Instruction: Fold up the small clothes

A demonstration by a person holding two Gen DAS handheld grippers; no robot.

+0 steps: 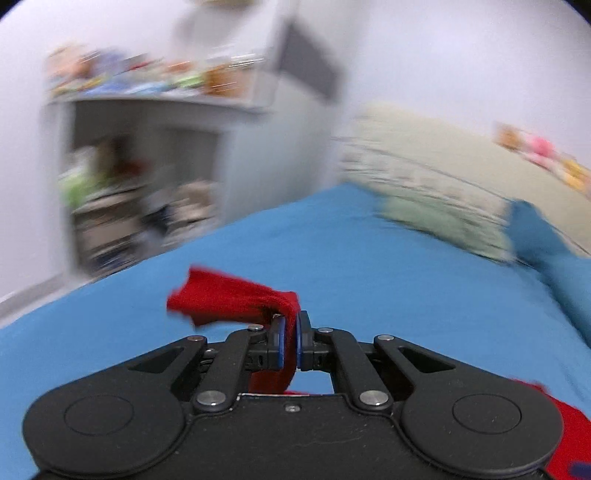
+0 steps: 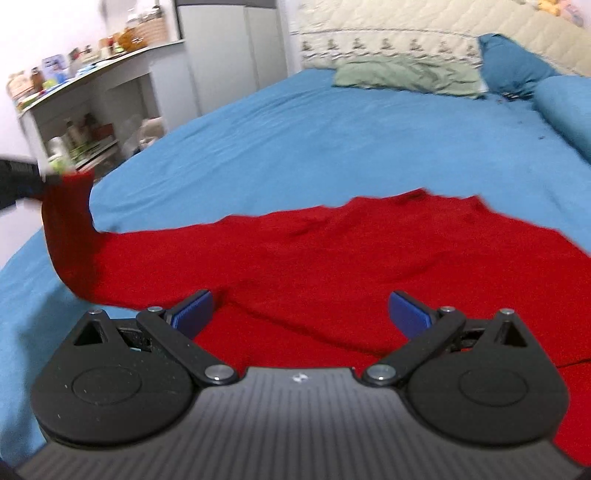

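Note:
A red knit garment [image 2: 332,251] lies spread on the blue bed sheet [image 2: 295,140]. My left gripper [image 1: 291,332] is shut on the end of its red sleeve [image 1: 229,299] and holds it up above the sheet. In the right wrist view that lifted sleeve [image 2: 70,229] rises at the far left to the left gripper [image 2: 22,177]. My right gripper [image 2: 299,314] is open, its blue pads [image 2: 192,310] apart, just above the garment's body.
A green pillow [image 2: 406,75] and blue pillows [image 2: 517,62] lie at the head of the bed against a cream quilted headboard [image 2: 424,22]. A white desk with cluttered shelves [image 2: 85,92] and a white cabinet [image 2: 229,48] stand left of the bed.

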